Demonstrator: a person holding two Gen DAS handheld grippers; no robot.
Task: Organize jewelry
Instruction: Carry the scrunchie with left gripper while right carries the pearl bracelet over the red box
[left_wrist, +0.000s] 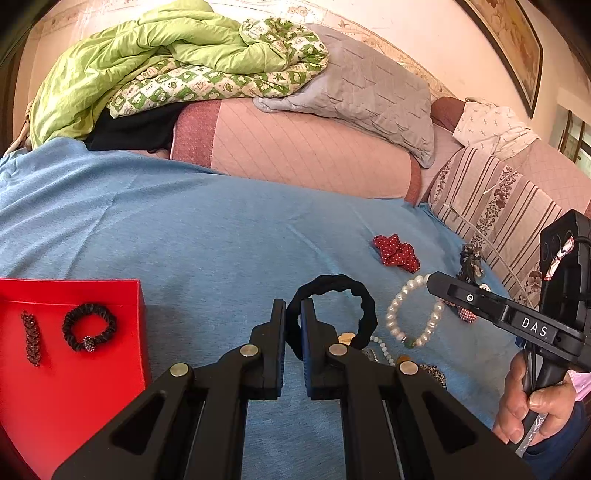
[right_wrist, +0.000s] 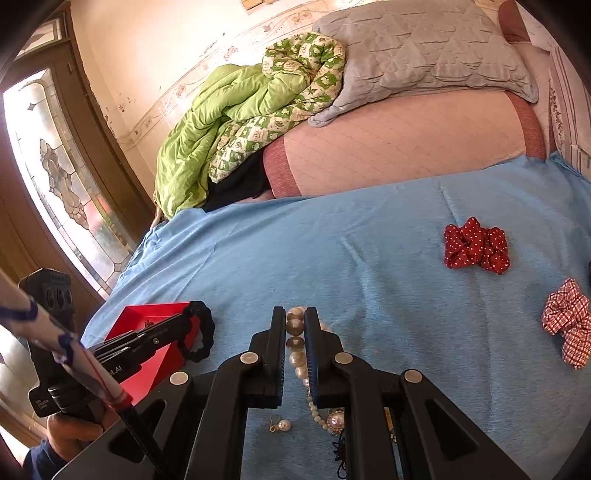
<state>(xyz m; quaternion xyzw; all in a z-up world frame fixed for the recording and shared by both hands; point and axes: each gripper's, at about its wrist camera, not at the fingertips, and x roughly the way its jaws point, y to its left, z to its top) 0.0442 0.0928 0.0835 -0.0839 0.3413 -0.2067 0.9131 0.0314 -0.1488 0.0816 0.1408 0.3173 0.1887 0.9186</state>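
My left gripper has its jaws pressed together on the rim of a black hair tie, which loops out toward one o'clock above the blue sheet. My right gripper pinches a pearl bracelet, its beads lined up between the two fingers and trailing back toward six o'clock. From the left wrist view, that bracelet lies at three o'clock of the hair tie, with the right gripper's tip touching its far side. At nine o'clock sits a red box holding a dark beaded strand and a black beaded scrunchie, just beside each other. A red dotted scrunchie lies at one o'clock, farther out on the sheet. From the right wrist view, a checked scrunchie rests at three o'clock, well apart from my fingers, and a pearl earring lies at six o'clock beneath them, near a string of small pale beads. Beyond the sheet, at twelve o'clock, a green quilt is heaped beside a grey pillow.
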